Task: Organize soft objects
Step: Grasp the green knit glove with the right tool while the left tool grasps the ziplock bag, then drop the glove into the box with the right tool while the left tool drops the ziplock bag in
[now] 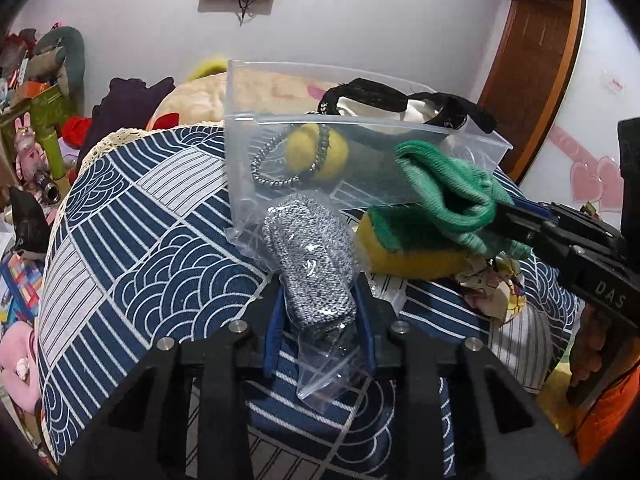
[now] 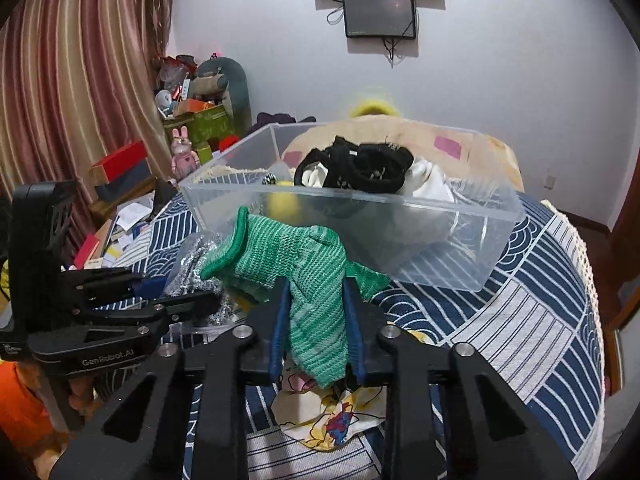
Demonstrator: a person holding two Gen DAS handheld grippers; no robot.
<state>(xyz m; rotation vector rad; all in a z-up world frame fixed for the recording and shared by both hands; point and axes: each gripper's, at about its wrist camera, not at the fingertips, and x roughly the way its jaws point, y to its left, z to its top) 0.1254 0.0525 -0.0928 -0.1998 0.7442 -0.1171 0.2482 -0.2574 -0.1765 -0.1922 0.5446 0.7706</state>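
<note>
My left gripper (image 1: 318,300) is shut on a silver scouring pad in a clear plastic bag (image 1: 310,264), held just in front of the clear plastic bin (image 1: 476,136). My right gripper (image 2: 314,304) is shut on a green knitted glove (image 2: 308,264), held above the table before the bin (image 2: 460,204). The glove also shows in the left wrist view (image 1: 448,188). In the bin lie a yellow ball (image 1: 316,152), a bead bracelet (image 1: 276,168) and a black and white cloth (image 2: 360,168). A yellow-green sponge (image 1: 404,248) lies on the table beside the bin.
The table has a blue and white patterned cloth (image 1: 152,240). A cartoon-print cloth (image 2: 332,420) lies under my right gripper. Toys and boxes (image 2: 192,120) are piled at the far left by a curtain. A screen (image 2: 378,14) hangs on the wall.
</note>
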